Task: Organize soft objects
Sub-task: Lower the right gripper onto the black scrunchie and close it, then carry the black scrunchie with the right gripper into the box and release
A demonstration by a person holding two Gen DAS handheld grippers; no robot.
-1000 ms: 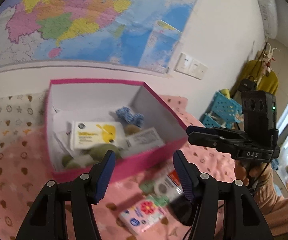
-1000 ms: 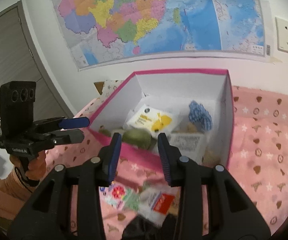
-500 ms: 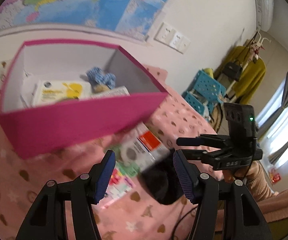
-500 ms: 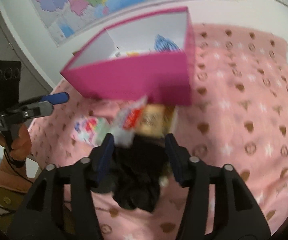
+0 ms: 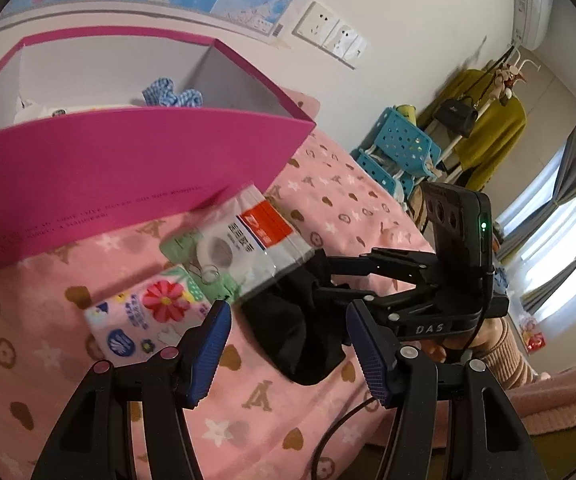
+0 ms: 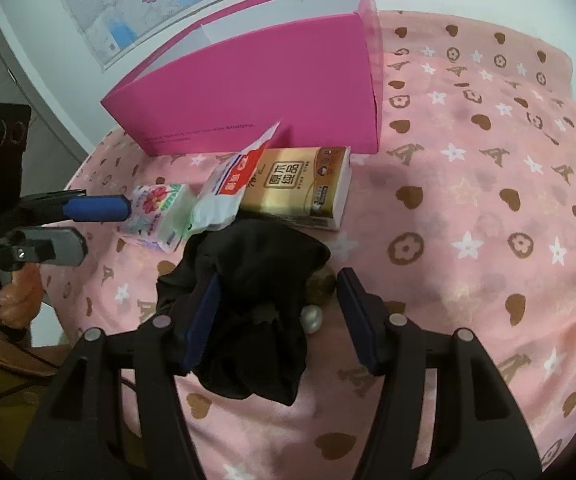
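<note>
Pink box (image 6: 263, 84), three packets (one black cloth (image 6: 247, 280)).

Pink box (image 6: 255, 80), blk cloth (image 6: 255, 280), gold tissue pack (image 6: 300, 188).

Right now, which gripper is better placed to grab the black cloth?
Right. The right gripper is opening astride the black cloth; the left gripper hangs further back, its jaws apart.

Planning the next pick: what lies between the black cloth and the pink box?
In the right wrist view, a gold tissue pack and a white pouch lie between the black cloth and the pink box.
</note>
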